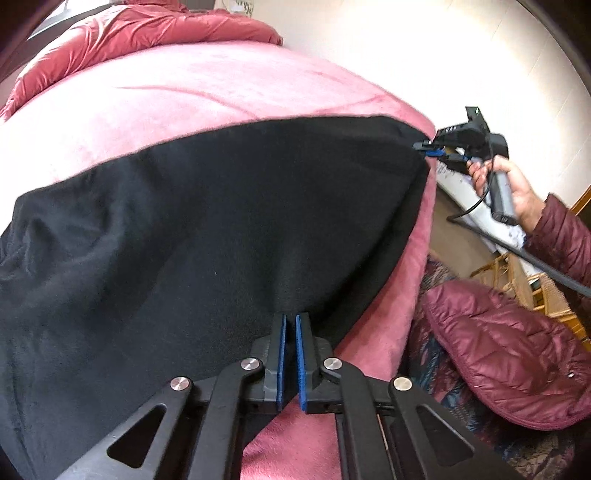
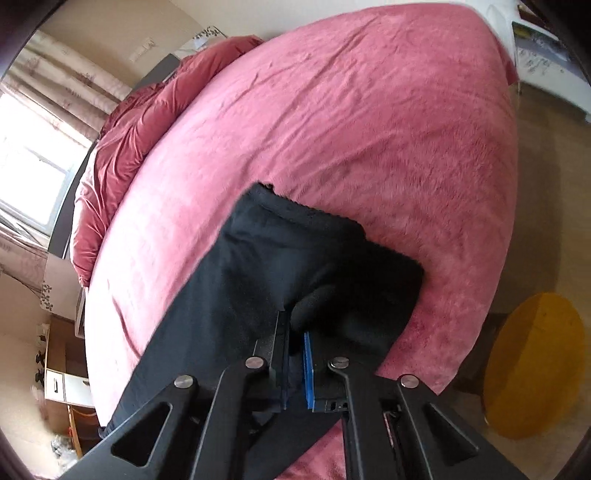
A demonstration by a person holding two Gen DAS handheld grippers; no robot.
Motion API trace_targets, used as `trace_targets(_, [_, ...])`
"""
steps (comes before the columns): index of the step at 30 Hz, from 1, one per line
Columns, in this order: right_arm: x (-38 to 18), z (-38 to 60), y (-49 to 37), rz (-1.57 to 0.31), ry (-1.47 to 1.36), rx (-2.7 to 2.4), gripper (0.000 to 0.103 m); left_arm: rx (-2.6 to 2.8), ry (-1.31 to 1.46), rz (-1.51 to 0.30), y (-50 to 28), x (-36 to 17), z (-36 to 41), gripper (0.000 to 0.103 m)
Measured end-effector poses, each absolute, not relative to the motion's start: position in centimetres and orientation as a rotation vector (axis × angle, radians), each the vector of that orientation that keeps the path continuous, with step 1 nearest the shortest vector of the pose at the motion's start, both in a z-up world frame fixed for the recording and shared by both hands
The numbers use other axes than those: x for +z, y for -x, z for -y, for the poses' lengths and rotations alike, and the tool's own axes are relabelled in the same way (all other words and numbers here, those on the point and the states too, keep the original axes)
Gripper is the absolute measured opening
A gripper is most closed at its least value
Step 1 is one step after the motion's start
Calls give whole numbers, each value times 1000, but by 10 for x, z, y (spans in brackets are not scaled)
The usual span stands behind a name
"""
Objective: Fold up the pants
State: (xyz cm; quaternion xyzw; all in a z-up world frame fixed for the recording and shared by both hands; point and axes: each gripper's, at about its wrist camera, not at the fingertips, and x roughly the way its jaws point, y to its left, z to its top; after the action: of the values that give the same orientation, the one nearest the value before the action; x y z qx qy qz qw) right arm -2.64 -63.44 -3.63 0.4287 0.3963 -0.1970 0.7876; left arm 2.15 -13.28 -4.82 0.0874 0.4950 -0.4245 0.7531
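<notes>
A big bed w/ a pink blanket (image 1: 207, 88) filled the room. At the far left lay a red duvet (image 1: 140, 33), bunched up by a window (image 2: 33, 173). Black pants (image 1: 207, 221) lay flat on the blanket, spread out ahead of the left gripper (image 1: 290, 325). Its jaws were nearly together, clamped on the near edge of the pants. Off to its right, the right gripper (image 1: 424, 147) was held by a hand (image 1: 517, 188). In its own view the right gripper (image 2: 295, 332) was shut on a bunch of the pants' cloth. Both ends looked grabbed, so the fold was prob. just starting. Most of the folding was left. Floor at the right had a yellow round thing (image 2: 535, 365).
</notes>
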Motion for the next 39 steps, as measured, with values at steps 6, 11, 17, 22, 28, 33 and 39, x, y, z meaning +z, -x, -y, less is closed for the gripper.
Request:
trace_targets(6, [-4,628,34,-821,-822,-413,6,-989,-118,-1056,-17,-29,115,4])
trace_targets(11, [-23,630,54,-861,-853,-457,6,-999,-120,-1095,-14,-38,114,4])
trace_targets(17, [-55,643,62,-874,-962,-463,10,-948,-89,-1154,-18,-53,117,6])
trace_targets(22, [-46,652,73,-821,-973,-473,21,-964,48,-1154,-23,-42,99,22])
trace_targets(28, [-42,670,74,-793,-989,-540,24,-843,166,-1111,-29,-30,54,22])
trace_targets(33, [-43,668,61,-851,-899,-601,11,-611,247,-1083,-35,-30,-6,22])
trace_targets(39, [-37,661,63,-911,-825,-624,49,-437,277,-1094,-25,-37,-58,22])
